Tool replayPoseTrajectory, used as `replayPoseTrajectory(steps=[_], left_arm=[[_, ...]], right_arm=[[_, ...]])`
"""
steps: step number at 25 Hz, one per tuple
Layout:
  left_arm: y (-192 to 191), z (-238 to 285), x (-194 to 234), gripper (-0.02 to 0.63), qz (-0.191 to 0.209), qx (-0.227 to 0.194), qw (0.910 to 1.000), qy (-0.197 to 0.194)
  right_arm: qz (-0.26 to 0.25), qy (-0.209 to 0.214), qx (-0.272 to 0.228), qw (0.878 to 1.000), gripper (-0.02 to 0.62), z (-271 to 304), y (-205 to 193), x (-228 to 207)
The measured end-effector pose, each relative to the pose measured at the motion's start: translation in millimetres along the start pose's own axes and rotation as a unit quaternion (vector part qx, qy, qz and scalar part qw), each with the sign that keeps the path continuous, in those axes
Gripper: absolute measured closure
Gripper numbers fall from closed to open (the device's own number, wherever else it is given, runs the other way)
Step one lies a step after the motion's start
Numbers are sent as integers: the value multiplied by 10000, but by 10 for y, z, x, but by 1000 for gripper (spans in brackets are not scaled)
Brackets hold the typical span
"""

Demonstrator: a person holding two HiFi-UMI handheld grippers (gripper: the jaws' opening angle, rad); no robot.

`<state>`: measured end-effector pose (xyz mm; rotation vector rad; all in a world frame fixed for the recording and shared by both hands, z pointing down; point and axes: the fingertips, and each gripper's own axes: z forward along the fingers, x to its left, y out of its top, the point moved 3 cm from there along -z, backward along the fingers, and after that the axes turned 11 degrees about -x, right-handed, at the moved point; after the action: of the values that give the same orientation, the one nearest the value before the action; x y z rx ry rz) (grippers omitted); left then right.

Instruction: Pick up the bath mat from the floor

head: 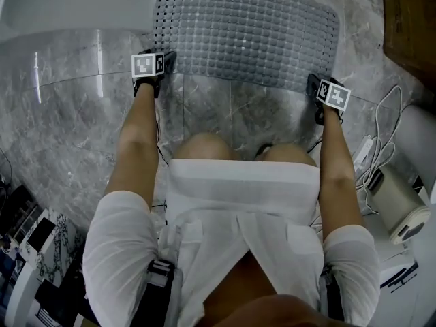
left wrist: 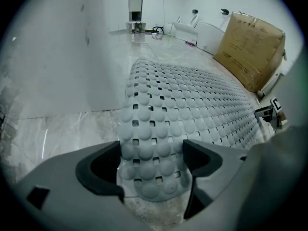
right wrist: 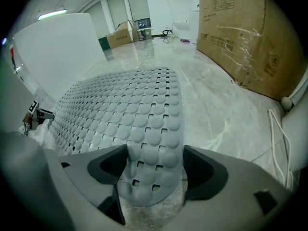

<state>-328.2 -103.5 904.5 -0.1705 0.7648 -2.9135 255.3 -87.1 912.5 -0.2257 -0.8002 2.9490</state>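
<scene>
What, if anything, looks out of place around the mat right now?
Nothing looks damaged or spilled. The bath mat lies flat, one near corner between the open jaws of the left gripper, the other between those of the right gripper. Only loose white cables lie on the floor beside the right gripper.

Flat on the floor (head: pixel 68 114), ahead of the knees (head: pixel 204 145): bath mat (head: pixel 245 33). Left gripper (head: pixel 163 60) at its near left corner, right gripper (head: pixel 315 87) at near right.
</scene>
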Motion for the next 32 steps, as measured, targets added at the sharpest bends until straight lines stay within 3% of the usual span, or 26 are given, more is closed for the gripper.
replayPoseTrajectory(steps=[5,8,18,25,32], left_arm=[[-23,4,-9,206,5,-53,9999,-109],[-15,-10,-53,235,-36,-37,9999,-118],[52,-75,-498,543,30,47,9984,-559],[109,-193,-786,558,-196,-205,9976,-636],[328,-526,-941,560,-161,-506,9963,-675]], right_arm=[[85,154,-30,9998,247,0,16,68],[28,271,-22,9996,313,15,30,173],[10,665,53,9978,479,-71,46,350],[196,756,-160,9968,511,-257,107,274],[141,906,-548,9943,523,-573,438,426]])
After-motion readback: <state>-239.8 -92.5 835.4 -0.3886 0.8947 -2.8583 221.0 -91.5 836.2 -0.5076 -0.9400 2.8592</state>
